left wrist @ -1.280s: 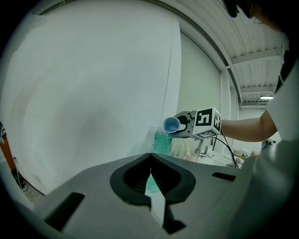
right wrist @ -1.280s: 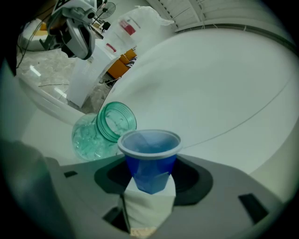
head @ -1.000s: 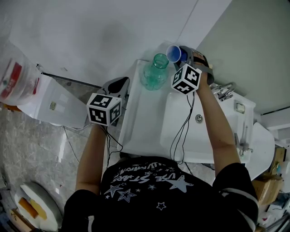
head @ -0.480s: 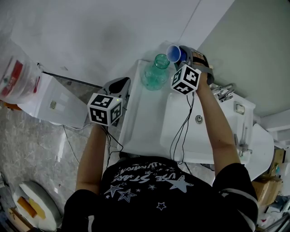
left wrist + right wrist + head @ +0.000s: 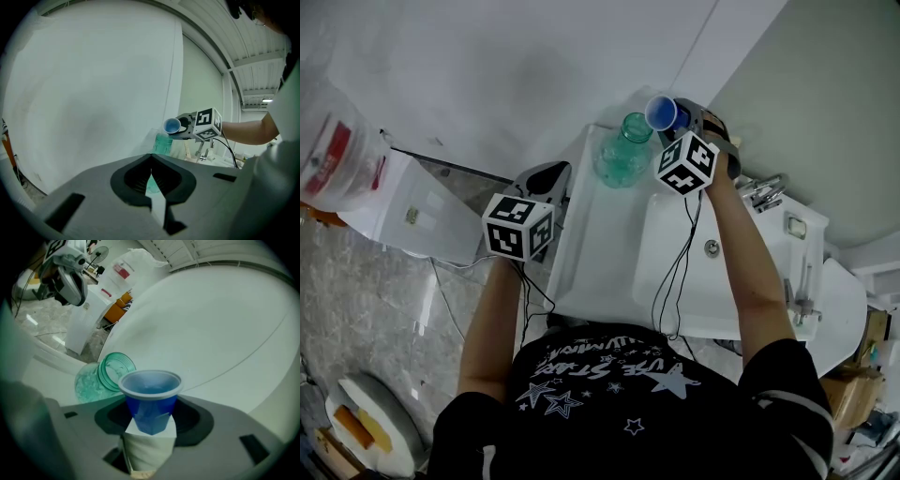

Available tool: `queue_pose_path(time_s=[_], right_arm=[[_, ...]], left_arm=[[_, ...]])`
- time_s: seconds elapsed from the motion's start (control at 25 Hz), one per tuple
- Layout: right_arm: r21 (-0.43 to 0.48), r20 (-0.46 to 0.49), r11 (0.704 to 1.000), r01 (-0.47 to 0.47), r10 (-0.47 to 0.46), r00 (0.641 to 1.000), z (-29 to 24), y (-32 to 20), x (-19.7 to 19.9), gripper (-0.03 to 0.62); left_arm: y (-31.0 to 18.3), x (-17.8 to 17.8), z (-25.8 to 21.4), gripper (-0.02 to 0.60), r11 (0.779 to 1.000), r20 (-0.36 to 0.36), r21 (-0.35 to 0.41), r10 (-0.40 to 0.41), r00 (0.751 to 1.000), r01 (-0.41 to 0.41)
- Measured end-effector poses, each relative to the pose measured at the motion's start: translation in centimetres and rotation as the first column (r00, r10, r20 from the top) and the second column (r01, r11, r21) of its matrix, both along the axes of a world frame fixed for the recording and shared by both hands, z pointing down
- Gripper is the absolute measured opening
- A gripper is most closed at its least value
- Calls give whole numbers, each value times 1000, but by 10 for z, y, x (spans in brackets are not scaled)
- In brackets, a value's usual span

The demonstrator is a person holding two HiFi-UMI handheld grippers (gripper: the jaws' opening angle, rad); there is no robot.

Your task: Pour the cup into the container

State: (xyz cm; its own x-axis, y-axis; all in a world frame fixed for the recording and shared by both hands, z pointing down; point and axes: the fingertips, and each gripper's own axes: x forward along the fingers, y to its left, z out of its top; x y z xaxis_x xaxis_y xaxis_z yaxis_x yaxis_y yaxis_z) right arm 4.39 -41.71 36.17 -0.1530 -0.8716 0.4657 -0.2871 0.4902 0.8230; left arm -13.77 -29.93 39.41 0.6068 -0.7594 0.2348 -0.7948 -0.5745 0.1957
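White counter (image 5: 591,253) by the sink (image 5: 722,281), from your head: your right gripper (image 5: 677,114) has rolled a touch, jaws clamped on the blue cup (image 5: 661,112), tipping it beside the green jar (image 5: 622,150). Left gripper view — your left gripper (image 5: 151,176) idles well apart, jaws together on nothing. Right gripper view: nothing spills yet — the pour is likely just starting.

You are reaching your right arm (image 5: 750,272) forward to the counter's (image 5: 600,253) far edge, your right gripper (image 5: 682,112) clamping the blue cup (image 5: 150,399) tipped leftward. Your left gripper (image 5: 151,164) is hovering off the counter's left edge, jaws pressed together, empty.
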Motion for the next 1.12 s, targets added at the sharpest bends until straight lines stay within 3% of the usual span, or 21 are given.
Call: queue_pose_path(time_s=[0.32, 0.56, 0.68, 0.8, 1.12], right_arm=[[-26, 146, 999, -22, 26, 989, -7, 5, -1, 249], [-57, 307, 996, -64, 78, 948, -15, 14, 5, 249], [-76, 410, 994, -76, 101, 906, -20, 23, 8, 249], [-102, 531, 991, -84, 125, 838, -21, 31, 10, 249], [-132, 706, 988, -79, 150, 692, -12, 57, 25, 252]], left_arm=[[6, -3, 0, 12, 1000, 7, 1, -11, 1000, 11], [12, 0, 0, 12, 1000, 9, -4, -11, 1000, 11], [17, 3, 0, 12, 1000, 11, -7, -7, 1000, 7], [22, 3, 0, 12, 1000, 15, -9, -7, 1000, 7], [36, 11, 8, 11, 1000, 11, -27, -11, 1000, 12]])
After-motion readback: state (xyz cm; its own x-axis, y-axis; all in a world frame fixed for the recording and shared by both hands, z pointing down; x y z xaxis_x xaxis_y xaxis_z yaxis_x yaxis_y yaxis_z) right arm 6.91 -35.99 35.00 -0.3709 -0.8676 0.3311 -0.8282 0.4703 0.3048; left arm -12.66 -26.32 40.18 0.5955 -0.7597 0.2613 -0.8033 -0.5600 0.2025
